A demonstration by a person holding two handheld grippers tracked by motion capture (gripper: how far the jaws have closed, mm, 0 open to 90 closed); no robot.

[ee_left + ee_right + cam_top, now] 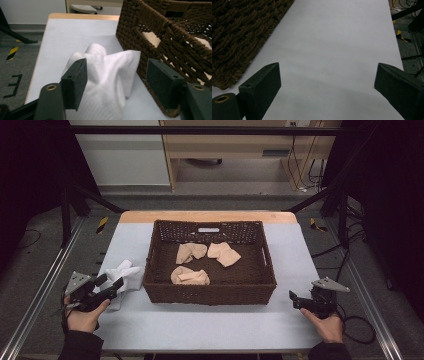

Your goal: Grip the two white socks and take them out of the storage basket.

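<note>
While your left gripper gapes unclenched around the white cloth at lower left, closing crooked could snag the basket; your right gripper idles released.

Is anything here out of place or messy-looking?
Yes: one white cloth lies crumpled on the table, outside the wicker basket, against its left wall, while three beige cloths sit inside. The open left gripper straddles it without pinching.

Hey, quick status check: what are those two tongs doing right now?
Left tongs open, white cloth lying loose between them, beside the basket. Right tongs open over bare table. Nothing in the way.
</note>
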